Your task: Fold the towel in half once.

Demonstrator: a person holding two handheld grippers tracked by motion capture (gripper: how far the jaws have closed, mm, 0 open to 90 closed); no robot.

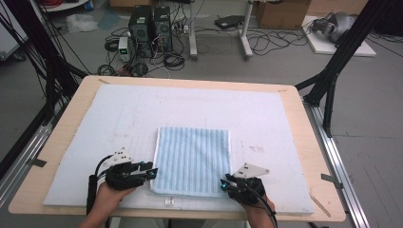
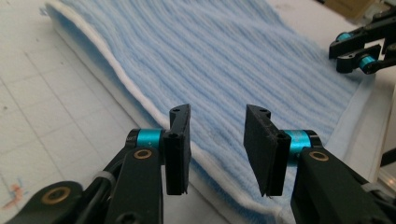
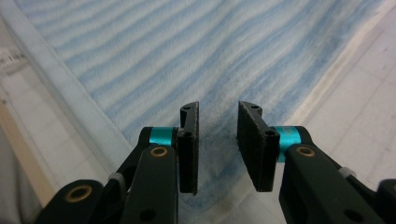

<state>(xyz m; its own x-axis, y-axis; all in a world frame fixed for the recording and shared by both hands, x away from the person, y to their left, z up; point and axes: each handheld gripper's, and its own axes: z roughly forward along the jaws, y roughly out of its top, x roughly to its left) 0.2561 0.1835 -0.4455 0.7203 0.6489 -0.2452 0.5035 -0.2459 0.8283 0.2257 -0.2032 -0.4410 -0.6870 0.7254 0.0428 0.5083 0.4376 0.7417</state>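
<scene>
left gripper [image 1: 153, 172]: jaws apart, empty | right gripper [image 1: 223, 183]: same | both at towel [image 1: 192, 159] near corners, likely staged for fold

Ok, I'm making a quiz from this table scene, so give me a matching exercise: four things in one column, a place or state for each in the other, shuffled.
Things:
1. towel
2. left gripper
3. right gripper
4. computer towers

Places or states:
A. on the floor beyond the table
B. open at the towel's near right corner
C. spread flat on the white mat
D. open at the towel's near left corner

Pairs: 1-C, 2-D, 3-B, 4-A
</scene>
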